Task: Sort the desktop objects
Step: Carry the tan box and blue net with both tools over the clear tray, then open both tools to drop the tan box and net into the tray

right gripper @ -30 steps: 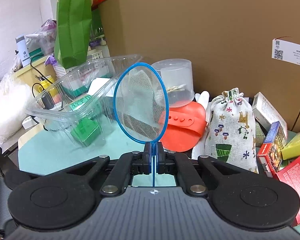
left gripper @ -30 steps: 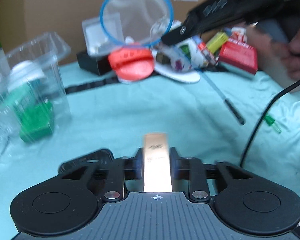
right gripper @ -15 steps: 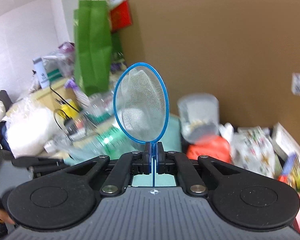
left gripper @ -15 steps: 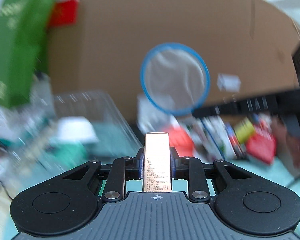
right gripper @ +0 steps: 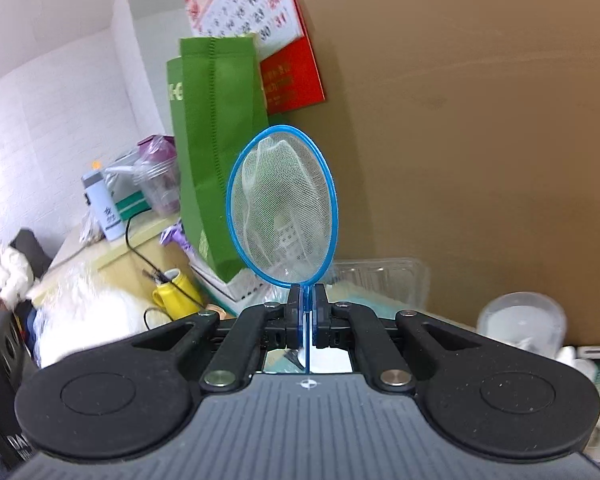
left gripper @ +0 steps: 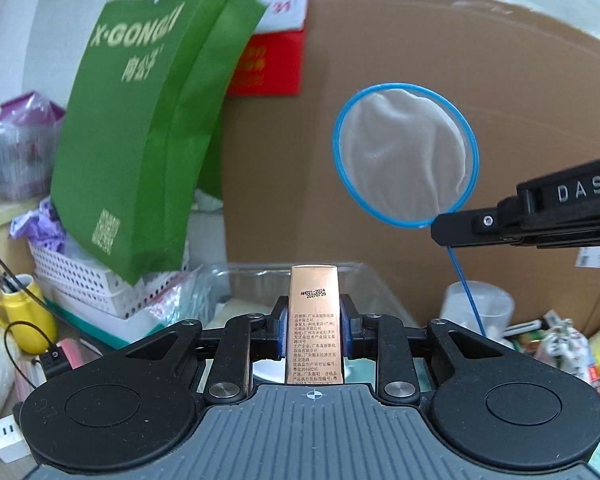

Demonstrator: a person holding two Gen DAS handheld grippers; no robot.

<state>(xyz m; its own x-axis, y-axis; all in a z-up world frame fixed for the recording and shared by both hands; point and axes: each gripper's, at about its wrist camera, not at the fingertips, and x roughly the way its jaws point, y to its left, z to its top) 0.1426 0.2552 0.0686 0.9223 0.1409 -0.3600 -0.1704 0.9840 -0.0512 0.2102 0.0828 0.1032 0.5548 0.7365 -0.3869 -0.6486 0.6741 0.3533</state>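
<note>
My left gripper [left gripper: 314, 322] is shut on a small copper-gold box [left gripper: 314, 312] with printed text, held upright in the air. My right gripper [right gripper: 307, 312] is shut on the thin blue handle of a small blue-rimmed net [right gripper: 282, 208], its white mesh hoop standing up above the fingers. In the left wrist view the net [left gripper: 406, 156] and the right gripper [left gripper: 540, 216] show at the right, raised in front of a cardboard sheet. A clear plastic container [left gripper: 372, 280] lies below and beyond the box.
A big cardboard sheet [left gripper: 420, 60] fills the back. A green bag [left gripper: 140, 140] hangs at the left over a white basket [left gripper: 80, 280]. A yellow mug [left gripper: 24, 312], a clear round tub [right gripper: 520, 320] and small boxes [left gripper: 572, 344] lie around.
Both grippers have lifted and tilted upward, so the table has dropped out of view. The box and the net stay gripped.
</note>
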